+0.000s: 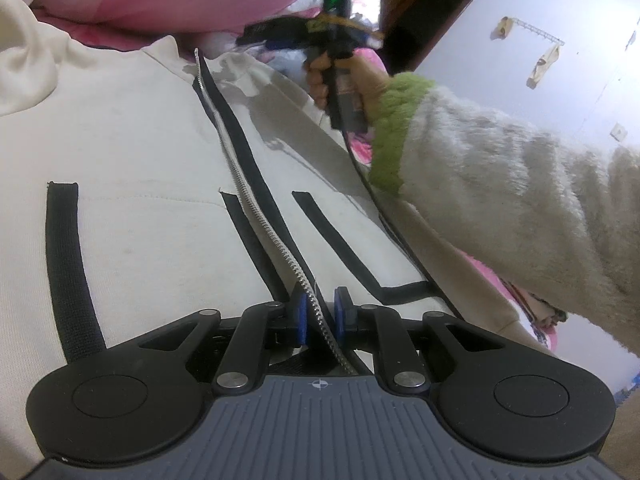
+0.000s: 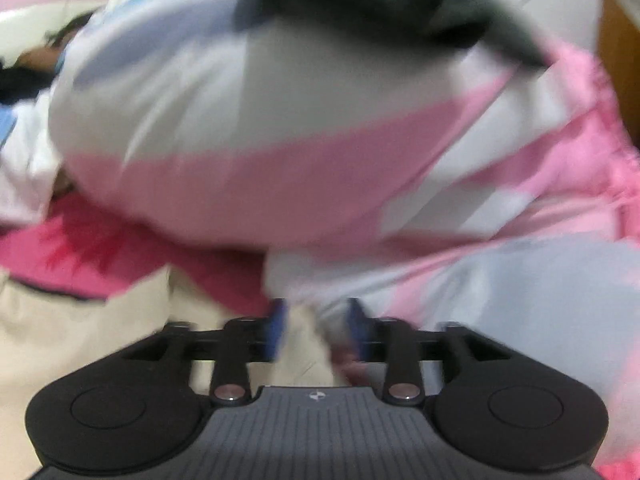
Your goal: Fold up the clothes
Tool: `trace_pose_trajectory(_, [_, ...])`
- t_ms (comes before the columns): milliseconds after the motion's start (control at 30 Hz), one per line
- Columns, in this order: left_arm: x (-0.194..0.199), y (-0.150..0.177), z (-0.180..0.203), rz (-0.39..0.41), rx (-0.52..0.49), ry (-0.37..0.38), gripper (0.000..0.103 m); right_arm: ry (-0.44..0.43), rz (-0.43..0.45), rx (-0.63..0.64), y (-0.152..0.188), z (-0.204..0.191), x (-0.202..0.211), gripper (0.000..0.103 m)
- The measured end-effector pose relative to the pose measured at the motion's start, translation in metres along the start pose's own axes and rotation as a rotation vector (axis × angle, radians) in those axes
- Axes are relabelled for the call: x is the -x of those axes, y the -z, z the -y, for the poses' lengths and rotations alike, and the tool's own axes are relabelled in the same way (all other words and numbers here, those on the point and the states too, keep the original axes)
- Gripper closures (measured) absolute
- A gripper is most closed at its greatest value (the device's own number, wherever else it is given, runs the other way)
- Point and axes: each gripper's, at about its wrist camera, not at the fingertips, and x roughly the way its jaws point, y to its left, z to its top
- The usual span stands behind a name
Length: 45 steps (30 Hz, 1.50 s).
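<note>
Jacket (image 1: 132,168): cream zip-up with black trim, lying front-up and mostly flat on the bed, over pink/white bedding (image 1: 132,4). Zipper (image 1: 248,196) runs open down the middle, front edges not joined.

Left gripper (image 1: 320,316): jaws narrow, blue pads either side of the zipper tape at the hem end; a small gap shows around the chain, so looks like a light pinch on the zipper edge, not a hard clamp.

Right gripper (image 2: 318,330): that view is motion-blurred. Jaws part open, cream fabric sits between the pads, but can't tell whether they actually grip it. From the left wrist view it's up near the collar end, held in a hand (image 1: 340,76) with a fuzzy cream/green sleeve (image 1: 480,168).

Progress, my read: early. Garment is spread and roughly straightened, no fold made yet – sleeves, sides and the lengthwise fold all still to do. Closing or aligning the front panels looks like the step in hand.

Writing/brands: none readable on the jacket. Only a small crosshair mark on each gripper body
</note>
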Motion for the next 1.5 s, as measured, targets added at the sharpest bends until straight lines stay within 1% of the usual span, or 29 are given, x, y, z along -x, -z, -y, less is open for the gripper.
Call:
trace_pose_trajectory(33, [0.0,0.0,0.0,0.0,-0.001,0.001,0.09,0.023,0.03,-0.001,-0.004,-0.001,0.009,0.044])
trace_pose_trajectory(67, [0.0,0.0,0.0,0.0,-0.002,0.001,0.09,0.019,0.038,-0.005,-0.007,-0.003,0.017,0.044])
trace_pose_trajectory(133, [0.0,0.0,0.001,0.0,-0.005,0.0,0.089,-0.054,0.009,-0.016,-0.01,-0.011,0.027,0.045])
trace_pose_trajectory(233, [-0.001,0.0,0.003,0.001,-0.011,-0.002,0.089,-0.151,-0.053,0.081,-0.003,-0.045,0.032,0.048])
trace_pose_trajectory(267, [-0.001,-0.001,0.003,0.002,-0.011,-0.002,0.089,-0.16,-0.069,0.131,0.002,-0.058,0.03,0.049])
trace_pose_trajectory(300, [-0.002,-0.002,0.004,0.003,-0.011,-0.001,0.089,-0.15,-0.086,0.179,0.008,-0.07,0.026,0.054])
trace_pose_trajectory(333, [-0.001,-0.002,0.003,0.003,-0.01,0.0,0.089,-0.138,-0.104,0.219,0.013,-0.082,0.021,0.063])
trace_pose_trajectory(367, [-0.001,-0.001,0.002,0.004,-0.01,0.0,0.089,-0.117,-0.127,0.234,0.017,-0.089,0.014,0.07])
trace_pose_trajectory(400, [-0.001,-0.002,0.002,0.004,-0.01,0.001,0.089,-0.096,-0.152,0.236,0.019,-0.093,0.007,0.082])
trace_pose_trajectory(433, [-0.001,-0.002,0.002,0.004,-0.01,0.001,0.089,-0.083,-0.167,0.23,0.021,-0.095,-0.002,0.088])
trace_pose_trajectory(467, [-0.001,-0.002,0.002,0.004,-0.009,0.002,0.089,-0.074,-0.168,0.215,0.022,-0.094,-0.005,0.09])
trace_pose_trajectory(533, [-0.001,-0.002,0.003,0.003,-0.01,0.004,0.088,-0.09,-0.141,0.155,0.02,-0.088,0.0,0.092])
trace_pose_trajectory(667, [-0.001,-0.003,0.002,0.002,-0.011,0.004,0.087,-0.178,-0.001,0.023,0.015,-0.071,0.031,0.093])
trace_pose_trajectory(767, [-0.002,-0.003,0.003,0.004,-0.01,0.005,0.087,-0.206,0.029,0.002,0.017,-0.065,0.027,0.092])
trace_pose_trajectory(800, [-0.002,-0.002,0.003,0.004,-0.009,0.006,0.087,-0.21,0.002,0.001,0.021,-0.067,0.017,0.091])
trace_pose_trajectory(867, [-0.002,-0.003,0.004,0.004,-0.007,0.009,0.087,-0.218,-0.078,0.008,0.034,-0.076,-0.01,0.087])
trace_pose_trajectory(967, [-0.002,-0.003,0.002,0.002,0.001,0.025,0.084,-0.203,-0.115,0.0,0.039,-0.077,-0.016,0.082])
trace_pose_trajectory(1000, [-0.002,-0.003,0.002,0.002,0.003,0.03,0.083,-0.199,-0.123,-0.027,0.031,-0.07,-0.006,0.073])
trace_pose_trajectory(1033, [-0.002,-0.003,0.002,0.002,0.004,0.035,0.082,-0.19,-0.106,-0.053,0.025,-0.059,0.011,0.068])
trace_pose_trajectory(1067, [-0.003,-0.003,0.001,0.001,0.006,0.04,0.081,-0.18,-0.09,-0.078,0.018,-0.047,0.028,0.067])
trace_pose_trajectory(1133, [-0.003,-0.004,0.001,0.0,0.011,0.051,0.078,-0.159,-0.058,-0.128,0.006,-0.024,0.063,0.061])
trace_pose_trajectory(1167, [-0.003,-0.004,0.001,0.0,0.015,0.056,0.078,-0.143,-0.048,-0.153,0.002,-0.01,0.085,0.06])
trace_pose_trajectory(1233, [-0.003,-0.004,-0.001,-0.003,0.019,0.068,0.075,-0.11,-0.022,-0.208,0.003,0.023,0.144,0.057])
trace_pose_trajectory(1300, [-0.002,-0.004,-0.001,-0.005,0.019,0.083,0.071,-0.06,-0.004,-0.252,0.016,0.054,0.212,0.056])
trace_pose_trajectory(1367, [-0.001,-0.004,0.0,-0.012,0.015,0.098,0.067,0.007,-0.005,-0.284,0.039,0.076,0.273,0.055])
trace_pose_trajectory(1433, [0.001,-0.005,0.002,-0.031,0.017,0.108,0.065,0.07,-0.019,-0.335,0.069,0.091,0.331,0.055])
trace_pose_trajectory(1500, [0.005,-0.005,0.004,-0.052,0.024,0.11,0.065,0.107,-0.053,-0.424,0.106,0.1,0.377,0.055])
